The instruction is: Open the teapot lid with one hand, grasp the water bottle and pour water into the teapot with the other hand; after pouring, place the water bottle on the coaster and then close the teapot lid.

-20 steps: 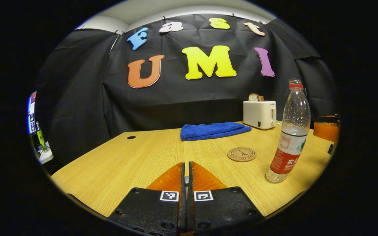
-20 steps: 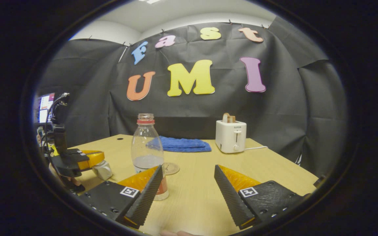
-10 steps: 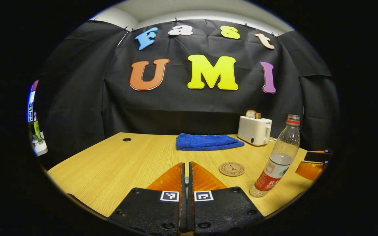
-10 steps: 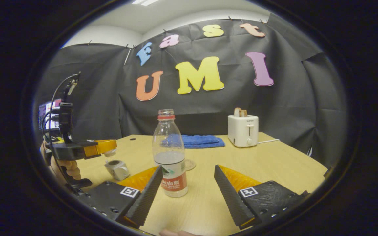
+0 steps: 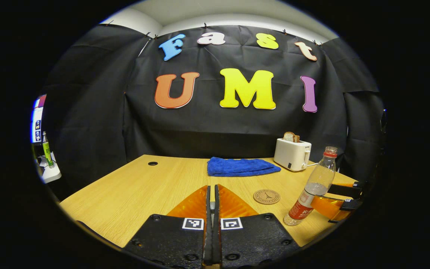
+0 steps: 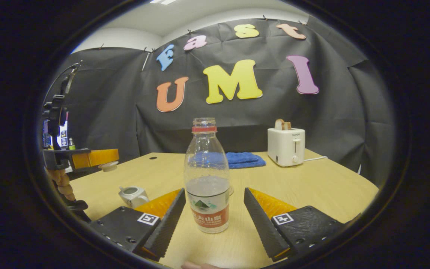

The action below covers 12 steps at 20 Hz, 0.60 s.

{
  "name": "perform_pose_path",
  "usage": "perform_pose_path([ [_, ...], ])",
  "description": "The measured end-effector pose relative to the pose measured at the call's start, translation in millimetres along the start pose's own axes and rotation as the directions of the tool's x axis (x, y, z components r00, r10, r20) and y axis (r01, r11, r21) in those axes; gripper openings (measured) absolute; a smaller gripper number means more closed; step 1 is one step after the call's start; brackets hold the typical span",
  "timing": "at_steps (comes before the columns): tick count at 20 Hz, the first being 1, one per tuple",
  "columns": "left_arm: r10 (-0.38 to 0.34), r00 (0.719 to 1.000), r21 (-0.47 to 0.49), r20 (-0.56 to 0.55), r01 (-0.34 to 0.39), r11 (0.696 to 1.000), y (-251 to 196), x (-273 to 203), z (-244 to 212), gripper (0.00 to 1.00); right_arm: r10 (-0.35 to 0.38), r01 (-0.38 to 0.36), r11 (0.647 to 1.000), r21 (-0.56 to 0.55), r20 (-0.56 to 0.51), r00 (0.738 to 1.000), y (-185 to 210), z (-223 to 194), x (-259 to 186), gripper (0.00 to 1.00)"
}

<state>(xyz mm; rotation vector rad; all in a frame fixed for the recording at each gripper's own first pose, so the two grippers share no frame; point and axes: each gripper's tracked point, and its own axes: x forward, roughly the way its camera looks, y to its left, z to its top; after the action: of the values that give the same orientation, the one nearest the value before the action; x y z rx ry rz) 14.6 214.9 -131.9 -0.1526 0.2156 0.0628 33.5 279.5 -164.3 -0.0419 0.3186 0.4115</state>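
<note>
Right gripper view: water bottle (image 6: 206, 179) between spread right hand-held gripper (image 6: 212, 209) fingers, untouched

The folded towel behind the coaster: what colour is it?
Blue; the towel shows best in the left gripper view.

Both views low over the table (image 5: 133, 186), wallward; shared water bottle (image 6: 206, 175)

Uncapped water bottle (image 6: 206, 179) stands upright, part full; small white teapot (image 6: 133, 195) sits open, round coaster (image 5: 266, 196) lies flat nearby.
</note>
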Motion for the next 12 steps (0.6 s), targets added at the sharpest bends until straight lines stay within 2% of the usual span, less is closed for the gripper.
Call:
perform_pose_path([
  [6, -0.006, 0.999, 0.005, -0.053, 0.006, 1.000, 10.7, -12.2, -21.4, 0.02, -0.045, 0.045, 0.998, -0.053, 0.005, 0.999, 7.6, 2.5, 19.9, 0.95],
  [11, -0.011, 0.998, 0.004, -0.058, 0.012, 1.000, 20.2, -19.8, -25.8, 0.02, -0.108, 0.107, 0.992, -0.072, -0.016, 0.994, 6.0, -3.9, 26.2, 0.86],
  [12, -0.013, 0.998, 0.000, -0.054, 0.013, 1.000, 22.2, -22.7, -24.7, 0.02, -0.114, 0.113, 0.991, -0.077, -0.015, 0.993, 8.2, -3.8, 26.1, 0.81],
])
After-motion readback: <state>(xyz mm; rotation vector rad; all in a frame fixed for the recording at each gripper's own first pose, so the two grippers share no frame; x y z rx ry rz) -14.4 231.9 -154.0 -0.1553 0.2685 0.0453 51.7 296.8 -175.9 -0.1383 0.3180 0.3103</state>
